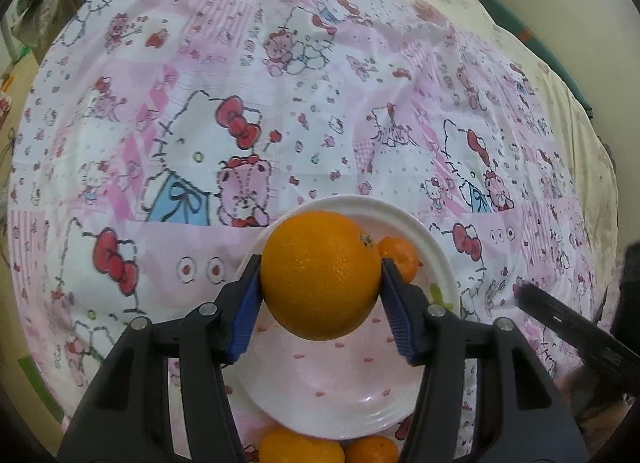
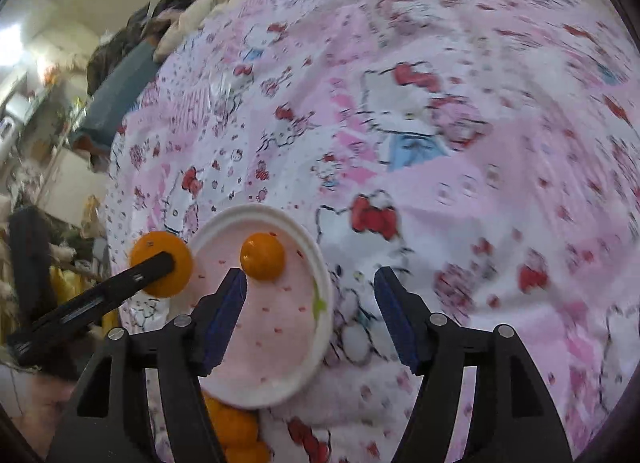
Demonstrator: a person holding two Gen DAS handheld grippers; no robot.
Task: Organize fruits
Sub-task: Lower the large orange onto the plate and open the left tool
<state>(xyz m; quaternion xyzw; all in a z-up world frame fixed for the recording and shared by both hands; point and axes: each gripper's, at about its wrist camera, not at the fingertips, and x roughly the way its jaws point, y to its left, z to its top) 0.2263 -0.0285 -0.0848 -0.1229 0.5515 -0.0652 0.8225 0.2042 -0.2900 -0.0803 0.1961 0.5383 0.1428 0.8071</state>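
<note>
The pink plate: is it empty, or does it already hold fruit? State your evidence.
Not empty. One small orange lies on the pink plate; the large orange is gripped above it.

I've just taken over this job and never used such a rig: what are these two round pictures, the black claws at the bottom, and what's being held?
Each picture comes from a fisheye camera on a hand-held gripper, looking along its two fingers. In the left view, the left gripper clamps a large orange above a pink-and-white plate on a cartoon-print cloth. A small orange lies on that plate; more oranges lie beside its near rim. In the right view, the right gripper is open and empty; the black bar at its left is the left gripper with its orange.
</note>
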